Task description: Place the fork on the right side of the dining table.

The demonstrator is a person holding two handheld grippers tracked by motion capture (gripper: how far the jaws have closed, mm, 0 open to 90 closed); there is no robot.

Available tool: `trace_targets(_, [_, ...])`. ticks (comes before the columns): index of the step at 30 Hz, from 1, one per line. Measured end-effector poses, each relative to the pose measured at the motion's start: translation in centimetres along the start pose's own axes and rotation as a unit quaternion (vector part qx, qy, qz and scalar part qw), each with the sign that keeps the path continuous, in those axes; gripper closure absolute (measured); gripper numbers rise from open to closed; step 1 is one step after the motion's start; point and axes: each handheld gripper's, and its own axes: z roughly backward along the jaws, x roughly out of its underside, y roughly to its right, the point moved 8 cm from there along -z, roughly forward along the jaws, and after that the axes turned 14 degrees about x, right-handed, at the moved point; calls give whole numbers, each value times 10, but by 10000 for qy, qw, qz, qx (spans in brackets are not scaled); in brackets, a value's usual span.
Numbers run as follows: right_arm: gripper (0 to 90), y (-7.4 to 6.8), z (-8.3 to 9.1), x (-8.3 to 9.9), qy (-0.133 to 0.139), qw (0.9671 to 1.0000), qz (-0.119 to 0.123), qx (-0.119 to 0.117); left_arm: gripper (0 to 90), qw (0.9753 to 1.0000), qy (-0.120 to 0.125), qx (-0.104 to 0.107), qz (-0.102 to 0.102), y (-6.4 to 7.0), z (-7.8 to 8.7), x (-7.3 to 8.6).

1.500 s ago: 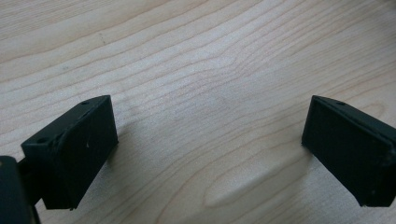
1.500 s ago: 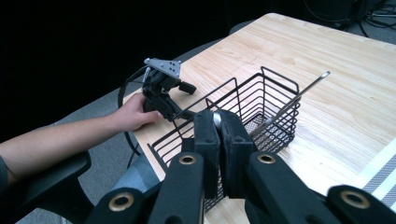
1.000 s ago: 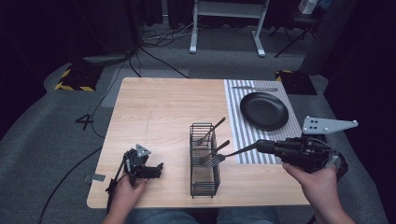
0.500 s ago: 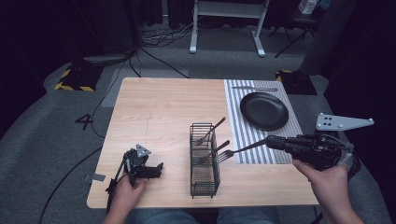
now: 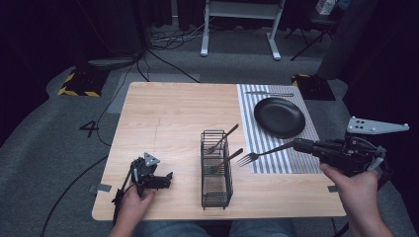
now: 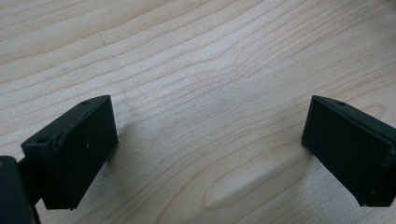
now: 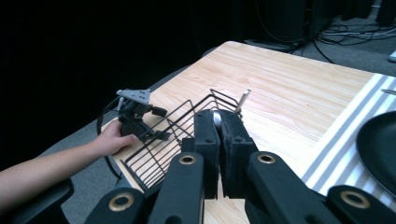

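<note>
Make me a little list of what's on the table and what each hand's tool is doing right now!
table: light wood table
rack: black wire caddy, two forks standing in it
mat: striped placemat on the table's right side
plate: black plate on the placemat
far cutlery: a utensil beyond the plate
right tool: right tool shut on a fork, held level, tines toward the caddy
left tool: left tool open, resting low over bare wood, holding nothing
</note>
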Motion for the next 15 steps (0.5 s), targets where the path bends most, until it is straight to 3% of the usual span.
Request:
trace_targets(9, [873, 21, -4, 2, -37, 9996, -125, 238, 35, 10000, 1, -1, 2, 0, 0, 0])
trace_targets(10, [873, 30, -5, 3, -51, 9993, -200, 310, 35, 10000, 0, 0, 0, 0, 0, 0])
trace_targets(15, [873, 45, -8, 5, -58, 9985, -338, 433, 35, 10000, 0, 0, 1, 0, 0, 0])
